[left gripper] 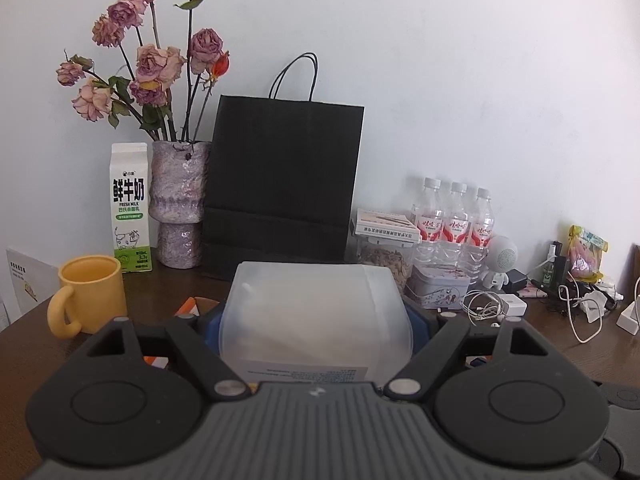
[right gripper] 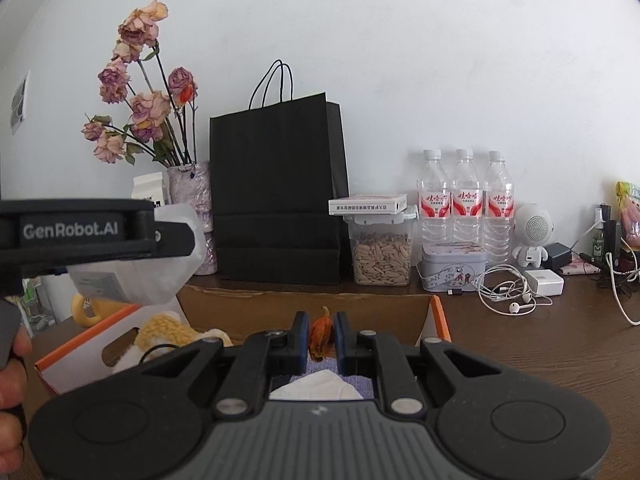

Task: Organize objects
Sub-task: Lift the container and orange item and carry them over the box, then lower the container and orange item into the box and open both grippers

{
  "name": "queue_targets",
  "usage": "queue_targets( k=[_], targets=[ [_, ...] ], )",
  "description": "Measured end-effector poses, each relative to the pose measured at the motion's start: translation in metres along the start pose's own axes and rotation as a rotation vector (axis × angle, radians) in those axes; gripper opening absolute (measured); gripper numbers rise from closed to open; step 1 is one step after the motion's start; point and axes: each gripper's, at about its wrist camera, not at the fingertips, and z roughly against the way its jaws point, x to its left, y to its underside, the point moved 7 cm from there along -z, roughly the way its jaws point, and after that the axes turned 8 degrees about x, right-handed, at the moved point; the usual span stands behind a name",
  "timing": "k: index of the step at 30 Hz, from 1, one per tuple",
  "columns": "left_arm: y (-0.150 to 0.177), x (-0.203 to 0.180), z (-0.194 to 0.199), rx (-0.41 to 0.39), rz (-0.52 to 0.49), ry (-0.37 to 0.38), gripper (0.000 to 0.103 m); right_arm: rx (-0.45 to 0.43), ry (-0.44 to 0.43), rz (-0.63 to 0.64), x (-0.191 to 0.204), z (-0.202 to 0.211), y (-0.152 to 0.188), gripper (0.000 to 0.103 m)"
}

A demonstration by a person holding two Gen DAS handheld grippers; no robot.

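My left gripper [left gripper: 316, 320] is shut wide on a frosted white plastic container [left gripper: 316, 308] with a printed label, its blue pads pressing both sides. In the right wrist view this gripper [right gripper: 80, 232] and the container [right gripper: 132, 276] hang at the left, above an open cardboard box [right gripper: 304, 300] with orange edges. My right gripper [right gripper: 321, 328] is shut on a small dried orange flower [right gripper: 320, 338] over the same box. Inside the box lie a yellow-white plush toy [right gripper: 168, 330] and a white tissue [right gripper: 316, 388] on purple cloth.
Along the wall stand a black paper bag [right gripper: 276, 192], a vase of dried roses [left gripper: 178, 204], a milk carton [left gripper: 130, 208], three water bottles [right gripper: 464, 200], a seed jar [right gripper: 380, 256] and a tin [right gripper: 454, 266]. A yellow mug [left gripper: 90, 294] sits left; earphones [right gripper: 508, 296] and chargers lie right.
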Motion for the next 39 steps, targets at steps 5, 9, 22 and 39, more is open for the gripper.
queue_targets(
  k=[5,9,22,39],
  targets=[
    [0.009,0.004,-0.017,0.056,-0.007,0.006,0.083,0.051,-0.007,0.001,-0.003,-0.015,0.008,0.012],
    [0.013,0.002,-0.015,0.060,-0.033,0.021,0.085,0.051,-0.002,-0.003,-0.002,-0.013,0.011,0.014],
    [0.012,0.010,-0.011,0.030,-0.010,-0.025,0.103,0.030,0.045,-0.050,-0.011,-0.003,0.011,0.103],
    [0.016,0.014,-0.006,0.038,-0.019,-0.029,0.103,0.061,0.051,-0.046,-0.010,0.001,0.017,0.103]
  ],
)
